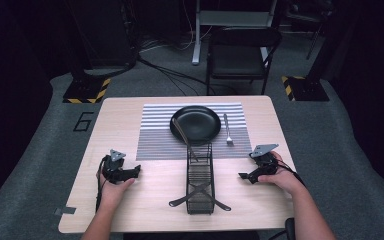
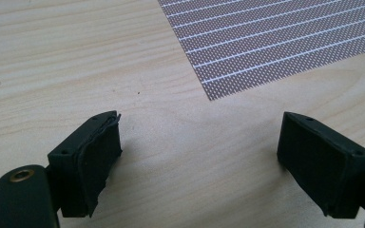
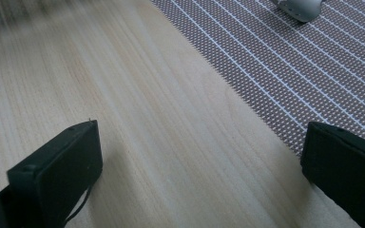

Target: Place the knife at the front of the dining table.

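1. The work looks to be at its opening step, a place setting: both grippers rest low on the desk, apart from every item, and nothing is in either one.
2. The left gripper sits near the desk's left side; in the left gripper view its jaws stand wide apart over bare wood, with a corner of the striped placemat just ahead.
3. The right gripper sits on the right side; in the right gripper view its jaws are likewise spread wide and empty, the placemat edge running between them.
4. The things nearest to hand: a black wire caddy stands at the middle of the desk between the two grippers, its far end reaching the placemat's near edge. A dark utensil leans out of it over the black plate.
5. A fork lies on the placemat just right of the plate, nearest the right gripper.
6. The next move likely calls for one gripper to lift, swing inward to the caddy or fork, and line its jaws across a thin handle before closing.
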Demonstrator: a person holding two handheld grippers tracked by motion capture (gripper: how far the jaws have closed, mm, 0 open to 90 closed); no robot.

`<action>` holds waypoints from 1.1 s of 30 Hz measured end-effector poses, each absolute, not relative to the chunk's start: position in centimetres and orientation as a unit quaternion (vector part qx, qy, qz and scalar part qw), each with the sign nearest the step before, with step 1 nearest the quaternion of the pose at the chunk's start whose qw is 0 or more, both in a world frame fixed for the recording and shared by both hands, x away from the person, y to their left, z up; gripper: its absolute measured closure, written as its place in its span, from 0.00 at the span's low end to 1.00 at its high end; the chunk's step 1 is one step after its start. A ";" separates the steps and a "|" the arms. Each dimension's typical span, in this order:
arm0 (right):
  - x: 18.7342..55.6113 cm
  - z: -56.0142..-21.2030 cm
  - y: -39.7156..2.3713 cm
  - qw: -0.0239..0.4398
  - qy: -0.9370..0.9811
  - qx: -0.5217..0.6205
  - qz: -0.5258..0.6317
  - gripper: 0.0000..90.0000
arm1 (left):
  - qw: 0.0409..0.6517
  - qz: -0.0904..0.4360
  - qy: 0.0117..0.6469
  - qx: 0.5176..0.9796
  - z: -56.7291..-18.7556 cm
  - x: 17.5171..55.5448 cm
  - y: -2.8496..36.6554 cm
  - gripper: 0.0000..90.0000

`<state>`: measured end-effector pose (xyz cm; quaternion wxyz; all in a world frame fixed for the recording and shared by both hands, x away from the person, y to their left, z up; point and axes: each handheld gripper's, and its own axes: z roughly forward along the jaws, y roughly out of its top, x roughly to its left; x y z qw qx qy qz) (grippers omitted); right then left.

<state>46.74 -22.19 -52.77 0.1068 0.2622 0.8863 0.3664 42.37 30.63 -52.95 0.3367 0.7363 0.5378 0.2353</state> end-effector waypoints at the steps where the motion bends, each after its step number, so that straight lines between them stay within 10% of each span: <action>1: 46.7 -52.8 -22.2 0.107 0.886 0.262 0.366 0.00 | 0.337 0.235 0.538 0.736 -53.0 42.4 30.6 0.16; 19: 46.7 -52.8 -22.2 0.107 0.886 0.263 0.367 0.00 | 0.342 0.237 0.531 0.738 -53.0 42.4 30.6 0.19; 33: 46.7 -52.8 -22.2 0.108 0.885 0.264 0.367 0.00 | 0.355 0.214 0.540 0.733 -52.1 42.1 30.8 0.42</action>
